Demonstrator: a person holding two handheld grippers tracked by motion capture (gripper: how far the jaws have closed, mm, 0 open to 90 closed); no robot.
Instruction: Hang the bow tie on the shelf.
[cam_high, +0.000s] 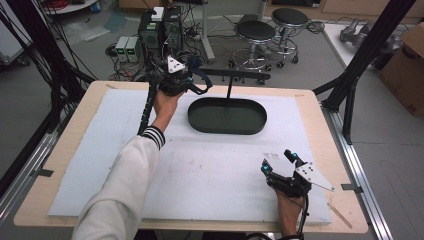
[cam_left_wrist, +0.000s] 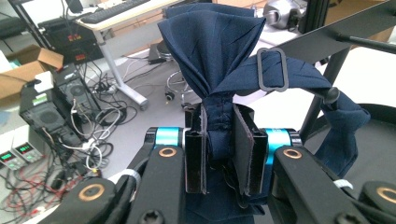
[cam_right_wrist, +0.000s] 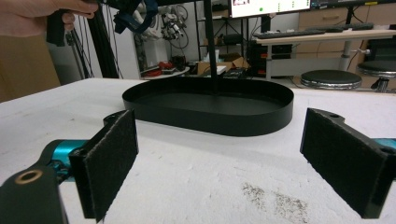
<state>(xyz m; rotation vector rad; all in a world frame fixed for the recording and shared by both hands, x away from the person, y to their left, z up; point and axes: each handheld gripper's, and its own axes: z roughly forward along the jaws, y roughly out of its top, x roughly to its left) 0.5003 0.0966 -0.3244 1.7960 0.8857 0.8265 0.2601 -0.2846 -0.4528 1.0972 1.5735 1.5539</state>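
Left gripper (cam_high: 192, 67): being held up over the far edge of the worktop (cam_high: 65, 145), toward its left corner, by the person's left hand (cam_high: 166, 102); a white sleeve (cam_high: 120, 190) with a striped cuff is reaching in from the near edge.
Left jaws: pinching in narrowly on the middle of a navy bow tie (cam_left_wrist: 212, 56), seen in the left gripper view; the cloth is fanning out above the pads.
Bow tie strap: running off to the right of the knot, carrying a black oval slider buckle (cam_left_wrist: 272, 69); the strap is lying against the black crossbar (cam_left_wrist: 336, 28) of the stand, but whether it is hooked over it cannot be told.
Stand: a dark oval tray base (cam_high: 227, 117) sitting at the far middle of the worktop, with a thin upright post (cam_high: 230, 86) rising from it to the crossbar.
Right gripper (cam_high: 281, 161): resting near the near right corner of the worktop, held by the person's right hand (cam_high: 289, 210).
Right jaws: standing wide apart with nothing between them; felt-faced pads (cam_right_wrist: 109, 161) are pointing toward the tray.
Worktop surface: a white mat (cam_high: 215, 170) covering the wooden top, with a faint dark smudge (cam_right_wrist: 275, 198) just ahead of the right gripper.
Writing: none readable on the bow tie, tray or grippers; small displays on the floor equipment (cam_left_wrist: 18, 151) are too blurred to read.
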